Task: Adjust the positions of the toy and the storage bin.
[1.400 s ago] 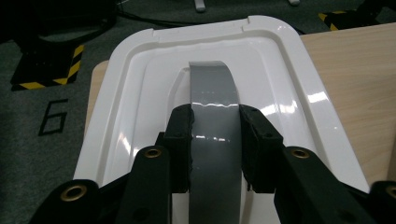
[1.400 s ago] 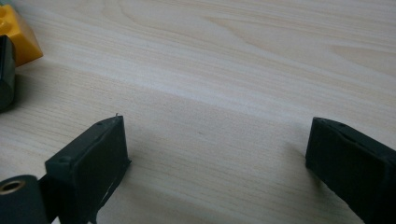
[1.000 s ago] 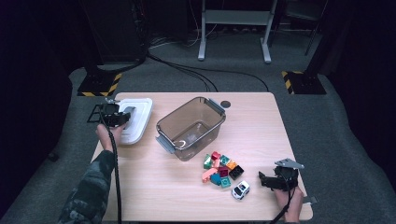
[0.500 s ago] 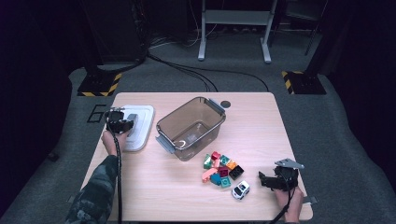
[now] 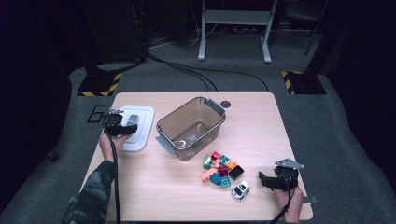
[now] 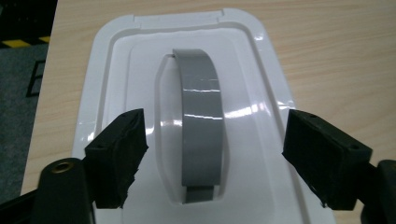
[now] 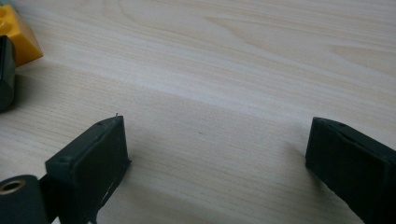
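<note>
A white lid (image 5: 140, 125) with a grey strap handle (image 6: 201, 116) lies flat on the table's left side. My left gripper (image 5: 130, 125) hovers over the white lid (image 6: 261, 70). Its jaws have just been opening and now stand wide on either side of the handle, with neither pad touching it. In the left gripper view my left gripper (image 6: 215, 135) looks straight down on that handle. Near the front right corner my right gripper (image 5: 262, 180) rests low over bare wood, open, with nothing between the jaws of my right gripper (image 7: 217, 140).
A clear smoky bin (image 5: 161, 128) stands empty-looking in the table's middle. In front of it lies a heap of coloured toy bricks (image 5: 222, 168) and a small white toy car (image 5: 240, 189). A yellow brick (image 7: 16, 39) sits at the upper left of the right gripper view.
My left hand brought the lid slightly toward the near edge and down onto the table. Its jaws then let go of the grey handle. The right gripper kept still.
</note>
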Available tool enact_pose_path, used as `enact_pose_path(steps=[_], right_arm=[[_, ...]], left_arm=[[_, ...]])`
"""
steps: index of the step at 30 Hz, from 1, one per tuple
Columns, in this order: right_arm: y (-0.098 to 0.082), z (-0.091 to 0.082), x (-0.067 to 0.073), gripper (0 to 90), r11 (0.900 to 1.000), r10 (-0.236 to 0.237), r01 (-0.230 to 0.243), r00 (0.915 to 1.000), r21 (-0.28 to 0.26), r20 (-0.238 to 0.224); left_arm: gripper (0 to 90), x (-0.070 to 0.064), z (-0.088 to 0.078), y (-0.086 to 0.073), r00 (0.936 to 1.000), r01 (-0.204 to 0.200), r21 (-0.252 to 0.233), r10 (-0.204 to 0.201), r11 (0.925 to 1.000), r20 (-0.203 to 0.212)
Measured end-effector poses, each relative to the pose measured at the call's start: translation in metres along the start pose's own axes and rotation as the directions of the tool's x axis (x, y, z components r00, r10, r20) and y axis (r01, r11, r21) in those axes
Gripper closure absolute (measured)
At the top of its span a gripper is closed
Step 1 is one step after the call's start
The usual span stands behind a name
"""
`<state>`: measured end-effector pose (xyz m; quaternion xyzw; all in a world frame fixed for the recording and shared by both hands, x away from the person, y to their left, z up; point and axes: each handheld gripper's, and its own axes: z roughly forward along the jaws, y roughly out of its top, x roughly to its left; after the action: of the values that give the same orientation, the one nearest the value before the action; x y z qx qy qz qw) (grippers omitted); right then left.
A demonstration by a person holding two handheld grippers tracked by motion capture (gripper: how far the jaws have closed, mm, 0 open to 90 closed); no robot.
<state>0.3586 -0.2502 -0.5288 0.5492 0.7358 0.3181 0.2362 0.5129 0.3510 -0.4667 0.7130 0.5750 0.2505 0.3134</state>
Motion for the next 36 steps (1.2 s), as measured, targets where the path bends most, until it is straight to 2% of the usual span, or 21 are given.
enact_pose_path(steps=[1,2,5,6,8,12,15,22,23,25,26,27,28,29,30,31,32,33,34,35,36], right_arm=[[0.0,0.0,0.0,4.8,1.0,0.0,0.0,1.0,0.0,0.0],[0.0,0.0,0.0,4.8,1.0,-0.001,0.001,1.0,0.0,0.0],[0.0,0.0,0.0,4.9,1.0,0.0,0.0,1.0,0.0,0.0],[0.0,0.0,0.0,4.9,1.0,-0.002,0.002,1.0,0.0,0.0],[0.0,0.0,0.0,4.9,1.0,-0.001,0.001,1.0,0.0,0.0],[0.0,0.0,0.0,4.9,1.0,-0.001,0.001,1.0,0.0,0.0],[0.0,0.0,0.0,4.9,1.0,-0.001,0.001,1.0,0.0,0.0],[0.0,0.0,0.0,4.9,1.0,-0.001,0.001,1.0,0.0,0.0],[0.0,0.0,0.0,4.9,1.0,-0.001,0.001,1.0,0.0,0.0],[0.0,0.0,0.0,4.9,1.0,0.0,0.0,1.0,0.0,0.0],[0.0,0.0,0.0,4.9,1.0,-0.001,0.001,1.0,0.0,0.0],[0.0,0.0,0.0,4.9,1.0,0.0,0.0,1.0,0.0,0.0],[0.0,0.0,0.0,4.9,1.0,0.0,0.0,1.0,0.0,0.0],[0.0,0.0,0.0,4.9,1.0,-0.002,0.002,1.0,0.001,0.0],[0.0,0.0,0.0,4.9,1.0,0.001,-0.001,1.0,0.0,0.0],[0.0,0.0,0.0,4.9,1.0,-0.001,0.001,1.0,0.0,0.0],[0.0,0.0,0.0,4.9,1.0,-0.001,0.001,1.0,0.0,0.0],[0.0,0.0,0.0,4.9,1.0,-0.001,0.001,1.0,0.0,0.0],[0.0,0.0,0.0,4.9,1.0,-0.001,0.001,1.0,0.0,0.0],[0.0,0.0,0.0,4.9,1.0,-0.001,0.001,1.0,0.0,0.0],[0.0,0.0,0.0,4.9,1.0,0.001,-0.001,1.0,0.0,-0.001]], left_arm=[[17.0,0.0,0.0,0.0,1.0,0.0,0.0,0.0,1.0,0.0],[15.7,-0.002,-0.01,-0.002,0.9996,-0.018,-0.012,0.018,0.9998,0.022],[14.9,-0.006,-0.018,-0.004,0.999,-0.026,-0.037,0.027,0.999,0.036],[14.4,-0.01,-0.026,-0.005,0.9975,-0.05,-0.048,0.052,0.9976,0.047],[13.5,-0.012,-0.03,-0.005,0.9967,-0.065,-0.056,0.067,0.9963,0.046],[10.2,-0.024,-0.048,-0.008,0.9899,-0.107,-0.068,0.113,0.9919,0.086],[9.0,-0.03,-0.055,-0.01,0.9867,-0.127,-0.078,0.134,0.9889,0.093],[6.8,-0.048,-0.073,-0.023,0.9696,-0.19,-0.087,0.201,0.9779,0.14],[6.4,-0.052,-0.076,-0.027,0.9652,-0.201,-0.09,0.213,0.9755,0.152],[6.2,-0.054,-0.077,-0.03,0.9637,-0.206,-0.093,0.219,0.9741,0.153],[6.3,-0.059,-0.08,-0.036,0.9585,-0.212,-0.098,0.226,0.9724,0.174],[6.1,-0.059,-0.08,-0.036,0.9585,-0.212,-0.098,0.226,0.9724,0.174],[6.0,-0.065,-0.082,-0.042,0.9525,-0.225,-0.102,0.241,0.969,0.186],[6.0,-0.065,-0.082,-0.042,0.9525,-0.225,-0.102,0.241,0.969,0.186],[6.0,-0.071,-0.085,-0.047,0.9447,-0.242,-0.108,0.259,0.9643,0.2],[6.0,-0.071,-0.085,-0.047,0.9447,-0.242,-0.108,0.259,0.9643,0.2],[6.0,-0.077,-0.088,-0.053,0.9379,-0.252,-0.115,0.272,0.9608,0.215],[6.0,-0.077,-0.088,-0.053,0.9379,-0.252,-0.115,0.272,0.9608,0.215],[6.0,-0.084,-0.09,-0.058,0.9289,-0.267,-0.118,0.288,0.9564,0.232],[6.0,-0.084,-0.09,-0.058,0.9289,-0.267,-0.118,0.288,0.9564,0.232],[6.1,-0.091,-0.092,-0.064,0.9202,-0.283,-0.121,0.305,0.9514,0.245]])
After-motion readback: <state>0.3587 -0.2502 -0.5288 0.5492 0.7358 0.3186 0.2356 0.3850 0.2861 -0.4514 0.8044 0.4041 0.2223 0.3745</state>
